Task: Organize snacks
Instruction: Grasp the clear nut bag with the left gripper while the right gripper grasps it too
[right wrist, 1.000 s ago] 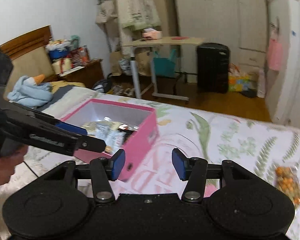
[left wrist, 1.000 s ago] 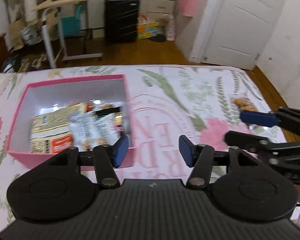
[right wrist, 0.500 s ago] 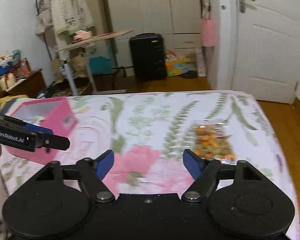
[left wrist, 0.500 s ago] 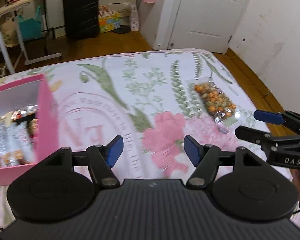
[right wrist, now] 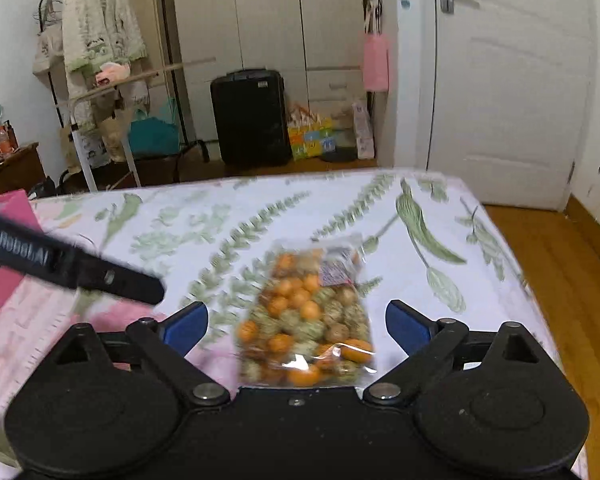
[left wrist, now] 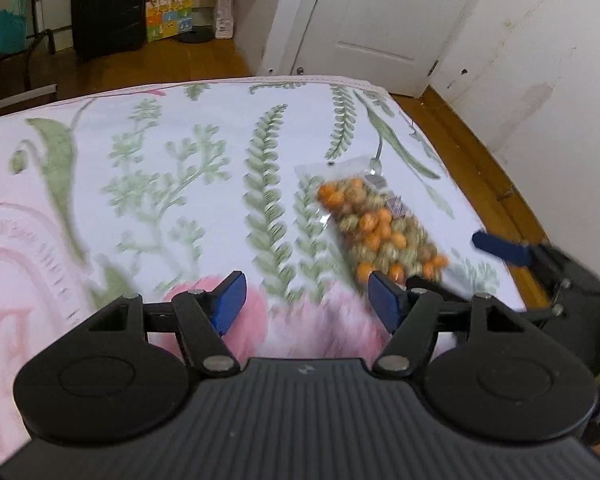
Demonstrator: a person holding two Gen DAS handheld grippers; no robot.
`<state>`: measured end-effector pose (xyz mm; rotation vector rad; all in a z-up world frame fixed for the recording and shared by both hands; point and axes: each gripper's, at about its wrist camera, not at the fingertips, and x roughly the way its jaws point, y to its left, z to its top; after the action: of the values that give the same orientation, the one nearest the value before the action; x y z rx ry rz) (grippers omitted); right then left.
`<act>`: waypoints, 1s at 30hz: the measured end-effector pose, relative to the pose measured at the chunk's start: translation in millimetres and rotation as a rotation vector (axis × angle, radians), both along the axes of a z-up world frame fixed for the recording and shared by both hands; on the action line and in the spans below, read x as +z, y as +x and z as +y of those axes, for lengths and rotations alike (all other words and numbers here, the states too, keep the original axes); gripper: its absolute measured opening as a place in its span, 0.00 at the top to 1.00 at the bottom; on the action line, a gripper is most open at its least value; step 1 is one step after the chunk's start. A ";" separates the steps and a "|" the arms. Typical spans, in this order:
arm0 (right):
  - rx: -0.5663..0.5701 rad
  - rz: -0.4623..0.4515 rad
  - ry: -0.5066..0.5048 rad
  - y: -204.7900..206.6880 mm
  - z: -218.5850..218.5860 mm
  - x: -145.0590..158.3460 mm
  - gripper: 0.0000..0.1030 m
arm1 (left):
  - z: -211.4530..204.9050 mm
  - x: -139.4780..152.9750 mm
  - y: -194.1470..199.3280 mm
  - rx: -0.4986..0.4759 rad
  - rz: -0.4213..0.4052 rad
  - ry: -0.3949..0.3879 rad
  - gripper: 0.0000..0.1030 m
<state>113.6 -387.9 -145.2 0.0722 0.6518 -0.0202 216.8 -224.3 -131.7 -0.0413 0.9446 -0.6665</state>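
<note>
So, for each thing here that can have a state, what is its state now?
Left tongs: open, empty.
Right tongs: open, either side of the bag, not gripping.
Snack bag: lying flat on the bedsheet.
Room door: closed.
Wardrobe doors: closed.

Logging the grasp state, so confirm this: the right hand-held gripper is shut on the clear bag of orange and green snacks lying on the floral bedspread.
Not quite. The right hand-held gripper is open, its blue pads either side of the clear bag of orange and green snacks, not clamped on it. The right wrist view shows this. The bag does lie on the floral bedspread.
</note>
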 end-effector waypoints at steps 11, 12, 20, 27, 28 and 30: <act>0.095 0.091 0.228 16.1 -35.2 -32.8 0.02 | -47.7 -24.6 36.7 0.016 0.040 -0.089 0.39; 0.108 0.097 0.211 18.4 -33.0 -33.5 0.01 | -52.2 -29.0 37.4 0.003 0.056 -0.072 0.41; 0.164 0.147 -0.028 31.3 -1.9 -41.6 0.00 | -67.2 -43.0 42.0 0.001 0.183 -0.083 0.63; 0.018 0.124 -0.018 22.9 12.0 -40.9 0.04 | -64.8 -50.9 43.6 -0.012 0.368 -0.114 0.59; 0.009 0.124 -0.016 20.4 15.0 -40.0 0.05 | -62.7 -50.8 41.4 -0.014 0.366 -0.118 0.59; -0.021 0.130 0.004 15.0 19.7 -38.2 0.06 | -59.2 -49.2 34.9 -0.030 0.348 -0.114 0.59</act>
<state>128.6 -368.2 -183.4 0.0817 0.7806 -0.0444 251.7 -283.5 -180.9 -0.2512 1.2419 -0.7552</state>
